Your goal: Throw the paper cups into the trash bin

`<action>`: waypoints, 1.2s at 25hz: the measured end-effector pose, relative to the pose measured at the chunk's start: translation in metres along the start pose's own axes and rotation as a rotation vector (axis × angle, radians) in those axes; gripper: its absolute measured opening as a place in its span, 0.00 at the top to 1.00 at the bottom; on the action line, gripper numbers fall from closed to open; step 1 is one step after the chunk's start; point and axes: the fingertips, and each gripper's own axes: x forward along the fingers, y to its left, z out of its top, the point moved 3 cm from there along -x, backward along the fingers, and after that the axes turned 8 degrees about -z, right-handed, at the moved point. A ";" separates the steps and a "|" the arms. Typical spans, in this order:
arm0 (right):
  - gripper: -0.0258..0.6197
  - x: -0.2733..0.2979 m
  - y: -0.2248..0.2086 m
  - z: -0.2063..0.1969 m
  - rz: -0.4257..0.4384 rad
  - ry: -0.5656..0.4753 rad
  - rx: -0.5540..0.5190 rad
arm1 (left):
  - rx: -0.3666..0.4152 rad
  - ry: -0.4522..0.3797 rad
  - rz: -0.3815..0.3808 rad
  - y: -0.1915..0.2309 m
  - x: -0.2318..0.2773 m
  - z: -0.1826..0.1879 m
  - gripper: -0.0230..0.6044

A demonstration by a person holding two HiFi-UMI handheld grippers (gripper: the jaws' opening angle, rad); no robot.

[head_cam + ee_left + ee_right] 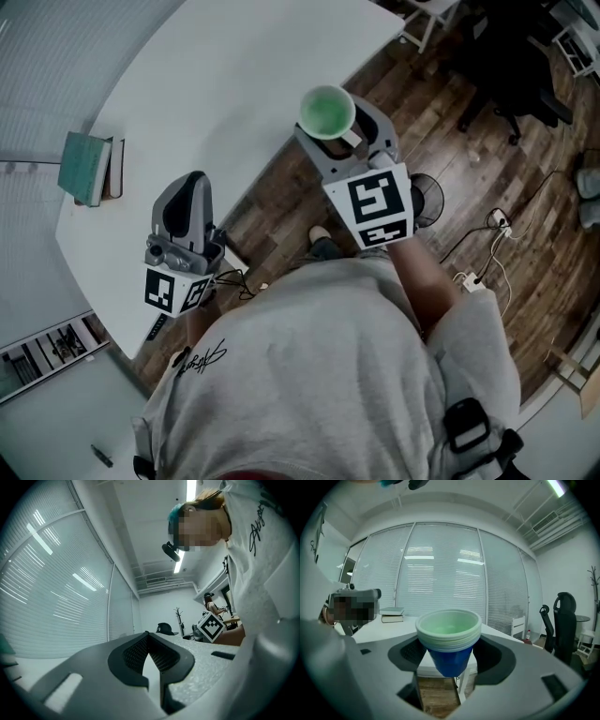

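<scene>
right gripper view: nested paper cups pinched upright, bin not clearly in sight

right gripper (pixel 449 665) is clenched on the blue base of the nested paper cups (pixel 449 632), rims up. left gripper (pixel 149 641) is closed with nothing between its jaws, over the white table (pixel 234 84) edge. hold the squeeze steady and the stack level, since the tapered cups would likely slip from a loose grip. farther out on the wooden floor (pixel 487 122), a dark round thing (pixel 429 199) just past the marker cube (pixel 375 206) may be the trash bin, i cannot tell. let go only once directly over its mouth.
</scene>
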 end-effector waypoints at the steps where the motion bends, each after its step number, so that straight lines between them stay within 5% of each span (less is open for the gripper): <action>1: 0.48 -0.006 -0.006 -0.001 -0.008 0.000 0.002 | -0.004 -0.004 -0.010 -0.004 0.005 0.001 0.96; 30: 0.48 -0.184 -0.173 -0.033 -0.262 0.024 0.063 | -0.108 -0.095 -0.379 -0.165 0.181 0.004 0.96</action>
